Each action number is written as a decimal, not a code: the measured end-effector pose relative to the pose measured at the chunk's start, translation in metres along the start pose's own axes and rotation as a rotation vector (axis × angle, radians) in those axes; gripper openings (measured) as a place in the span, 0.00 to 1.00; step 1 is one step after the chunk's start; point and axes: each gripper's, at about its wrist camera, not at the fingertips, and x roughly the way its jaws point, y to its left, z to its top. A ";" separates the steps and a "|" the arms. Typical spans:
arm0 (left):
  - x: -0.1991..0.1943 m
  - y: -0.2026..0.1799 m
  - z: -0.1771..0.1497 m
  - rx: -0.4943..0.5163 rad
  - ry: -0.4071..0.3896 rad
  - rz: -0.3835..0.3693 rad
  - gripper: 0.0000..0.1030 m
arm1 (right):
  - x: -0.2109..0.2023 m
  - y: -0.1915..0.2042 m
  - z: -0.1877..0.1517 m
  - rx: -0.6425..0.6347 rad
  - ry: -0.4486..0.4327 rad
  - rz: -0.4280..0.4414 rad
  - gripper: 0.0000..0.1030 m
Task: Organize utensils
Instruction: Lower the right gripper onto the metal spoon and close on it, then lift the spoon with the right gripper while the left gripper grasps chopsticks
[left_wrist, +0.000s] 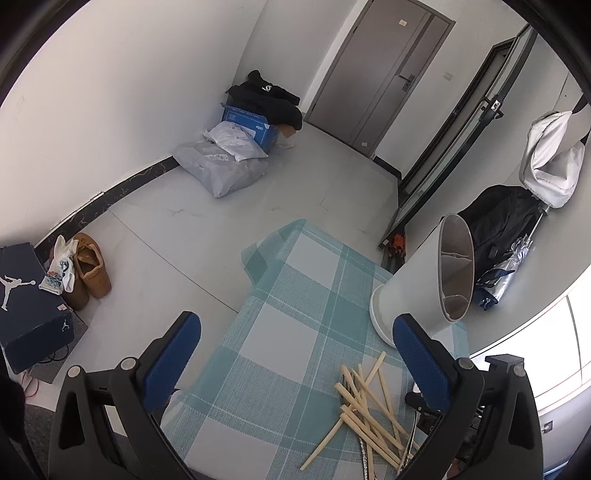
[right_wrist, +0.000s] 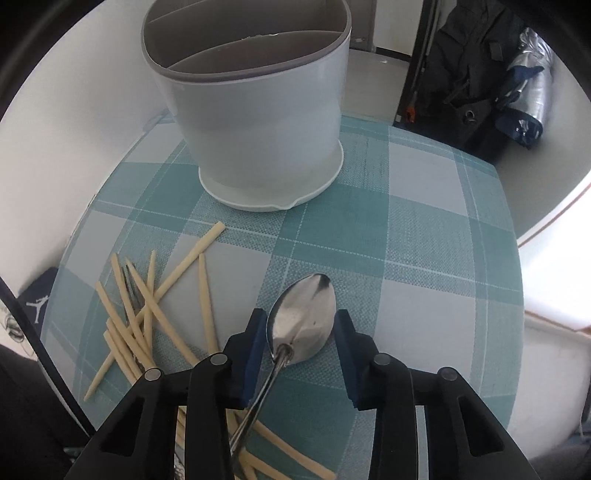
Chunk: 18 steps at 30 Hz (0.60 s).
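metal spoon (right_wrist: 303, 317) low centre of the right wrist view, bowl between the right claw (right_wrist: 301, 332) pads, which stand apart, not pressing it. chopsticks (right_wrist: 147, 314) heaped lower left on the checked counter (right_wrist: 424, 240); white divided holder (right_wrist: 258, 110) upper centre. left claw (left_wrist: 295, 354) wide apart, holding nothing.

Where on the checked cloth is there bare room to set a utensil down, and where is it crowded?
Free: the checked cloth right of the spoon, out to the table's right edge, and the strip between the white holder and the spoon. Crowded: the near-left part, under the chopstick pile, with a fork among them.
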 end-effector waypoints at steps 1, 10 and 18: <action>0.000 0.000 0.000 0.002 0.000 0.000 0.99 | 0.000 -0.001 0.001 -0.025 0.000 0.003 0.34; 0.004 0.002 -0.003 0.011 0.007 0.035 0.99 | -0.003 -0.015 0.000 -0.127 0.042 0.061 0.02; 0.006 0.004 -0.008 0.022 0.016 0.077 0.99 | -0.014 -0.024 0.003 -0.141 0.028 0.092 0.11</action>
